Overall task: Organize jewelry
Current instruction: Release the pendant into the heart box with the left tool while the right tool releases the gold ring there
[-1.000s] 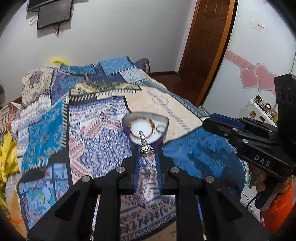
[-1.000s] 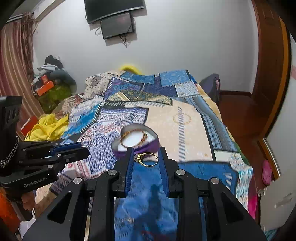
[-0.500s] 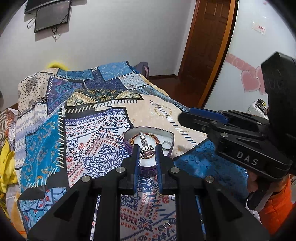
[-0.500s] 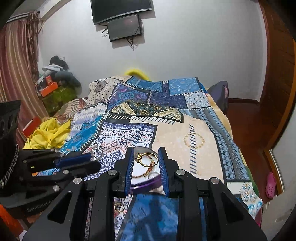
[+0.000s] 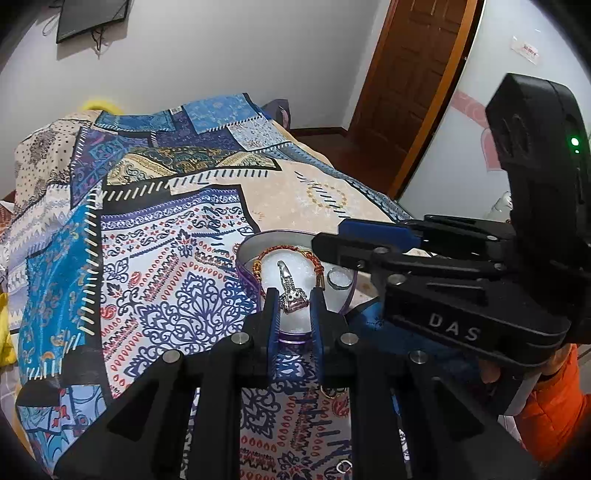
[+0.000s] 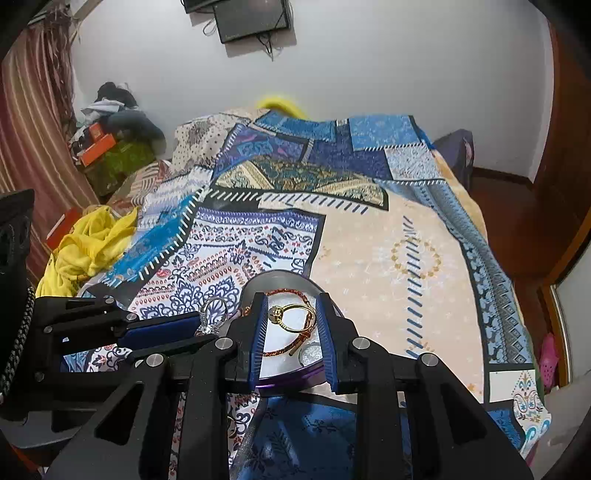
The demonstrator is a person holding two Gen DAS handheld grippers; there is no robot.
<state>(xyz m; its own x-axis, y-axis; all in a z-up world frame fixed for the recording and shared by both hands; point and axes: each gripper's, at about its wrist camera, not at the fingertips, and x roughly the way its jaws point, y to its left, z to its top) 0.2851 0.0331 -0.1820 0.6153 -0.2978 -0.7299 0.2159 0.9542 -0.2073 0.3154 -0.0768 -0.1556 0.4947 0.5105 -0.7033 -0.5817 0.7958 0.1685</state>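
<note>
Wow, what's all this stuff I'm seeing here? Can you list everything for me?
Silver ring: one, gripped in left claw, over dish.
Gold ring: one, gripped in right claw, over dish.
Dish: one, purple-rimmed, white inside, on bed.
Bracelet: one, red-gold braid, in dish.
Small ring: one, silvery, in dish.
Bedspread: one, blue patchwork.
Yellow cloth: one, bed's left edge.
Door: one, brown, right.
Screen: one, black, on wall.
Sleeve: orange, behind right claw.

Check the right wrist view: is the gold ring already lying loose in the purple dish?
No, the gold ring is clamped between the right gripper's pads, above the purple dish.
</note>
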